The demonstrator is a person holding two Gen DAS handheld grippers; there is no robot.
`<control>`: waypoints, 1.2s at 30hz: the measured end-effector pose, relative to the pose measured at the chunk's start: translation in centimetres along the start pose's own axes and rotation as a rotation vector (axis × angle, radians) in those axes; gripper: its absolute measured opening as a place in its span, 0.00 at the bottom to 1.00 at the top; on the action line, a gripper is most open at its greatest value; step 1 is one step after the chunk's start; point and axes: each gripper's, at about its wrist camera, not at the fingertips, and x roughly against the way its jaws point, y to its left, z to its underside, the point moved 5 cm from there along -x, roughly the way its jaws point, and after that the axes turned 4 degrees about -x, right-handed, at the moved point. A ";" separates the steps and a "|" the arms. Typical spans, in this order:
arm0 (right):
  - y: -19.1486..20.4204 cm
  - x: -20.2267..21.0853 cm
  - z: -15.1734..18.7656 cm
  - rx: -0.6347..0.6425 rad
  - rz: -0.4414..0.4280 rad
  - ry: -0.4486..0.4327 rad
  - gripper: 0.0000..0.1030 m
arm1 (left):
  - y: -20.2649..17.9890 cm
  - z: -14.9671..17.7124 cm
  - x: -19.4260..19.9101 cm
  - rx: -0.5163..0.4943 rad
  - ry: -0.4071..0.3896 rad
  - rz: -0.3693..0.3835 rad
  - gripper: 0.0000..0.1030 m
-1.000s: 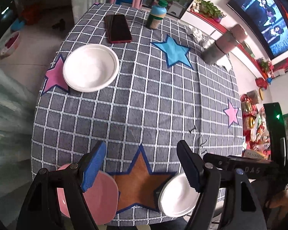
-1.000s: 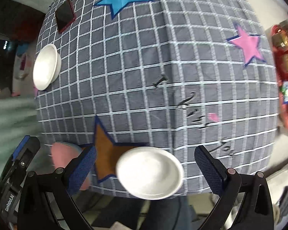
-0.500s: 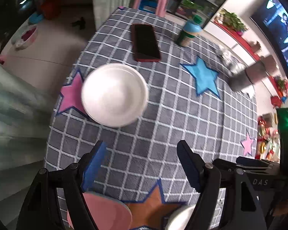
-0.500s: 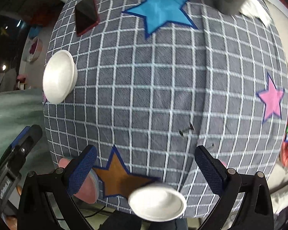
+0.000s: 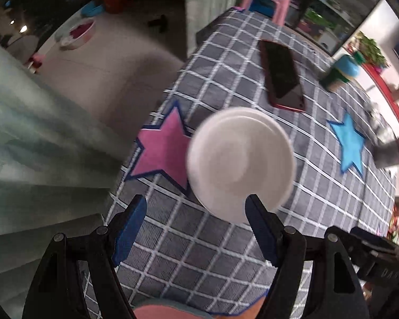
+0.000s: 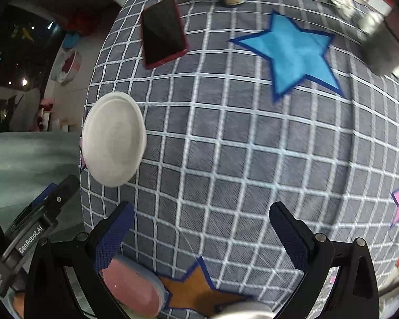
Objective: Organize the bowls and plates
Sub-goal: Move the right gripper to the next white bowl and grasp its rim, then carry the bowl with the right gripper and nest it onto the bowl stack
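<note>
A white plate [image 5: 240,164] lies on the grey checked tablecloth [image 5: 319,212], half over a pink star patch [image 5: 163,151]. My left gripper [image 5: 196,228] is open and empty, just short of the plate's near rim. The plate also shows in the right wrist view [image 6: 114,138] at the table's left edge. My right gripper [image 6: 199,234] is open and empty above the near part of the table. A pink plate [image 6: 131,287] lies by its left finger beside a brown star patch [image 6: 196,289]. The rim of a small white bowl [image 6: 242,309] shows at the bottom edge.
A phone in a red case [image 5: 282,75] lies beyond the white plate. A jar with a blue lid [image 5: 340,73], a grey cylinder [image 6: 383,45] and a blue star patch [image 6: 295,50] are further back. The table drops off to the floor on the left.
Both grippers have moved forward over the table. The white plate has come much nearer to my left gripper. The pink plate and small bowl have slid to the bottom edges of the views.
</note>
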 end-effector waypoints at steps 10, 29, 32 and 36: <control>3.8 -5.0 -2.9 0.068 0.049 -0.001 0.99 | -0.3 -4.2 -4.2 -0.096 -0.015 -0.113 0.77; 6.4 -9.0 -4.8 0.094 0.057 0.014 0.52 | -4.8 -5.6 -9.8 -0.332 0.077 -0.094 0.40; 5.9 -8.9 -4.5 0.108 0.023 0.035 0.35 | -5.9 -4.8 -10.0 -0.359 0.095 -0.068 0.38; 3.8 -8.7 -3.6 0.077 -0.012 0.073 0.27 | -8.3 -2.3 -9.8 -0.415 0.113 -0.043 0.36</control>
